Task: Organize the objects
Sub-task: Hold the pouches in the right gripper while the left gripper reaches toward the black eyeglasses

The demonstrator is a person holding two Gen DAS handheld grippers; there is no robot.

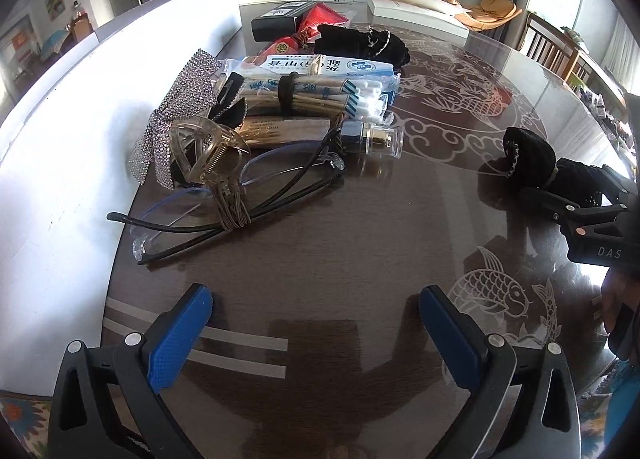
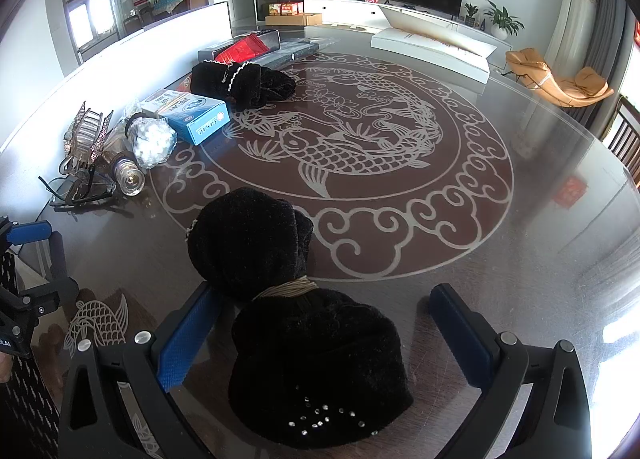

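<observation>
So far: most items sit gathered in a row at 10 o'clock of the table [image 2: 520,259], along the white board [image 1: 80,119].
Left to do: judged from the layout, one banded black bundle [image 2: 280,299] lies apart at 6 o'clock.
Right gripper [image 2: 324,323]: fingers spread, straddling that bundle, not yet pinching.
Left gripper [image 1: 316,323]: spread wide, holding nothing.
Counts: black bundles two, second one [image 2: 244,85] already in the row; glasses [image 1: 224,195] one; hair claw [image 1: 204,151] one; blue box [image 2: 192,115] one; swab pack [image 1: 320,93] one; small bottle [image 1: 376,139] one.
</observation>
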